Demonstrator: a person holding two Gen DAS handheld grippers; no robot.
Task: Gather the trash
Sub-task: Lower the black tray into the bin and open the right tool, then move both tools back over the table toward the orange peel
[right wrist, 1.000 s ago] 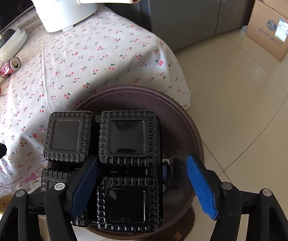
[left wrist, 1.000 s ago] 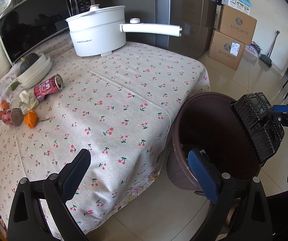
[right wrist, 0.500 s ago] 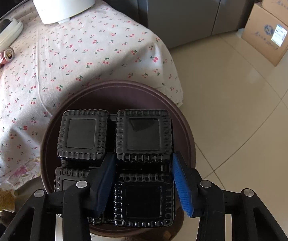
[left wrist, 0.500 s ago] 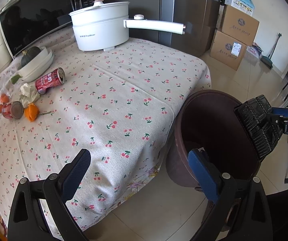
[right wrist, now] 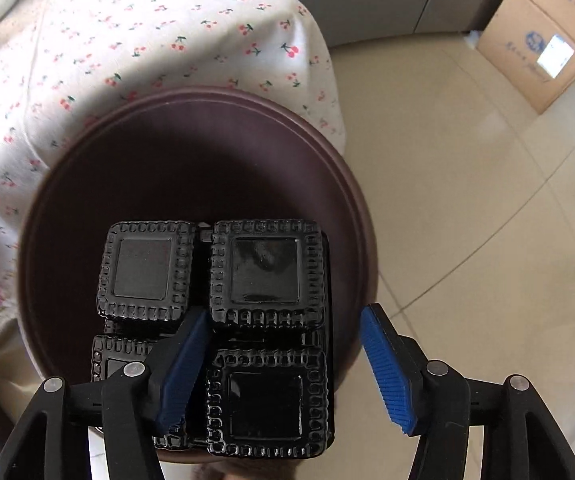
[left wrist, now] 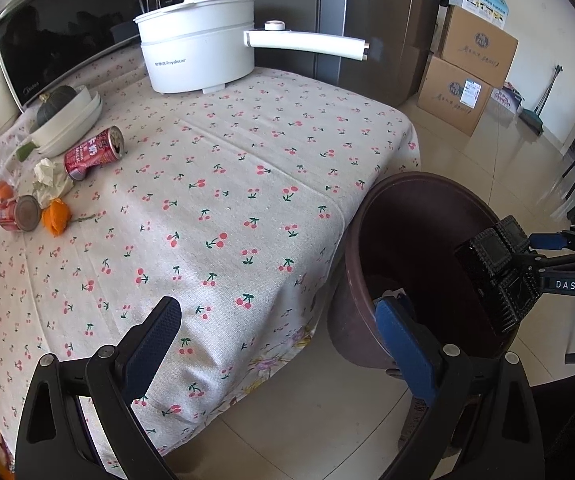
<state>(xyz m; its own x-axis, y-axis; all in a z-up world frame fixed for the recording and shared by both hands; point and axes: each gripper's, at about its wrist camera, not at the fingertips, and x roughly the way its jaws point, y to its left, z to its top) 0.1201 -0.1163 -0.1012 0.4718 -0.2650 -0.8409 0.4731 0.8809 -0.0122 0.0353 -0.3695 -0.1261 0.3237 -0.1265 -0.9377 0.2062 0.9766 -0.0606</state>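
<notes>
My left gripper (left wrist: pixel 275 344) hangs with fingers apart over the counter (left wrist: pixel 227 184) edge; a red can (left wrist: pixel 93 153) lies far left. My right gripper (right wrist: pixel 287 364), fingers spread, has the black tray (right wrist: pixel 215 300) between them above the brown bin (right wrist: pixel 191 140).
</notes>
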